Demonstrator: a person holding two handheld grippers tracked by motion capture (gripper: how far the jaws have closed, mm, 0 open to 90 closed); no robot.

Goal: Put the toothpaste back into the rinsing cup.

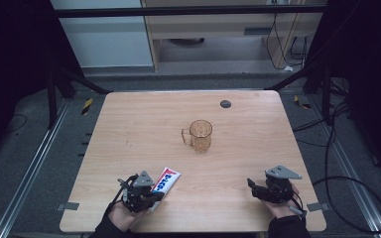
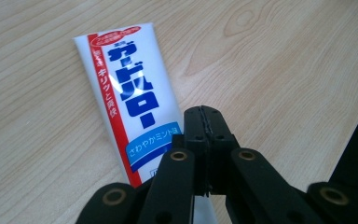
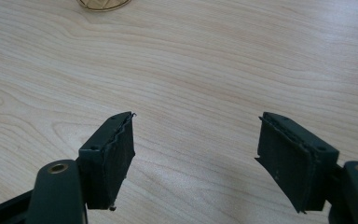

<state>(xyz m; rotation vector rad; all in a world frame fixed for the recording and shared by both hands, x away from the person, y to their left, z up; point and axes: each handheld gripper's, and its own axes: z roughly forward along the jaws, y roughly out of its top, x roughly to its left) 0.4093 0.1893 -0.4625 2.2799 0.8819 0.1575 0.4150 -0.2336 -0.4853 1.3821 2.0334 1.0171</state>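
Pale wood grain is running under everything I am seeing, and my two grippers are hovering low at the near edge of the surface [image 1: 129, 119]. My left gripper [image 1: 158, 194] is keeping its jaws pressed flat together, pad against pad, with nothing caught between them. In the left gripper view they are meeting in one thin seam, and the toothpaste tube [image 2: 126, 98] is lying just beyond and beneath them, partly covered by the jaws' black links. That white tube, with its blue lettering and a red stripe along one side, is lying flat on the wood near the front left part of the surface, its crimped end pointing away from me toward the middle. Whether the closed tips are touching it I cannot tell.

My right gripper [image 1: 251, 184] is sitting near the front right, well apart from the tube, its jaws standing wide with bare wood between them. An amber glass mug [image 1: 199, 135] is standing upright near the centre, handle toward the left in the high view, well apart from both grippers. Its base is peeking in at the top of the right gripper view.
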